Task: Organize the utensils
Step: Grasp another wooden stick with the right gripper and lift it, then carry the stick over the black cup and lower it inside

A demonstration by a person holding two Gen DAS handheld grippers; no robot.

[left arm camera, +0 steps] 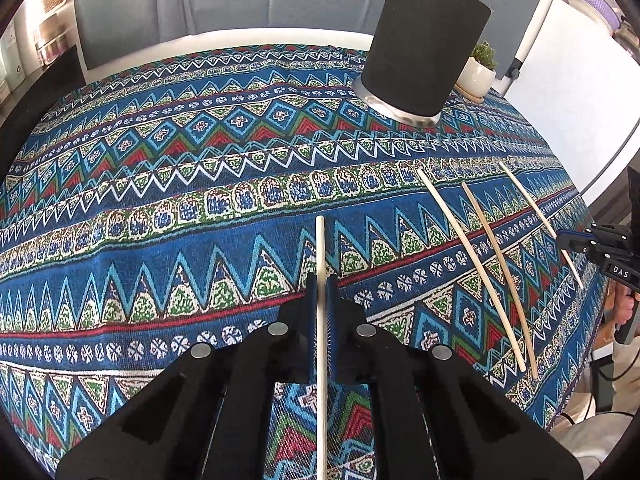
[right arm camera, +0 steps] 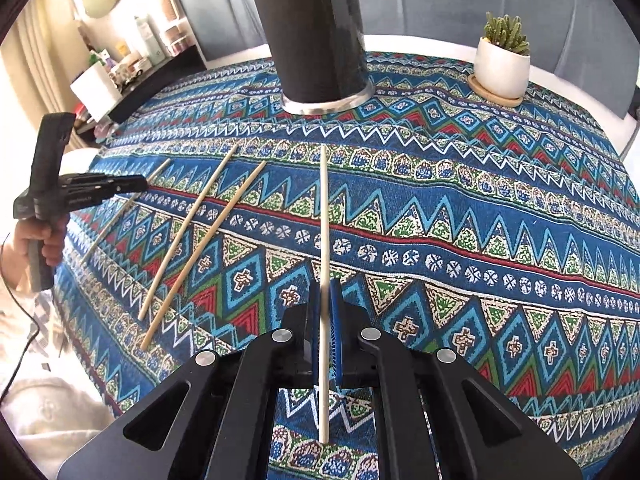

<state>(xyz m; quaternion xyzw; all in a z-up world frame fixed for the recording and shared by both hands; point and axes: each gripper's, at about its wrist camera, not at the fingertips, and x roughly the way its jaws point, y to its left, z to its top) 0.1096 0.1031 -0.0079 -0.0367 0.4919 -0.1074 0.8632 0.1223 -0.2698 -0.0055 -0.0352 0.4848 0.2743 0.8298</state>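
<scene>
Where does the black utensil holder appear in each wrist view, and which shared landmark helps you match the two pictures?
Left wrist view: the black utensil holder stands at the top, right of centre, leaning in the fisheye.
Right wrist view: the black utensil holder stands at the top, about centre.
Shared landmark: the potted succulent in its white pot, to the holder's right in both views.

My left gripper (left arm camera: 321,280) pinches a smooth pale wooden chopstick (left arm camera: 320,248) between ribbed blue pads. Beyond it, the matt black holder (left arm camera: 420,40) has a shiny metal base, on coarse woven tablecloth (left arm camera: 160,200).
</scene>
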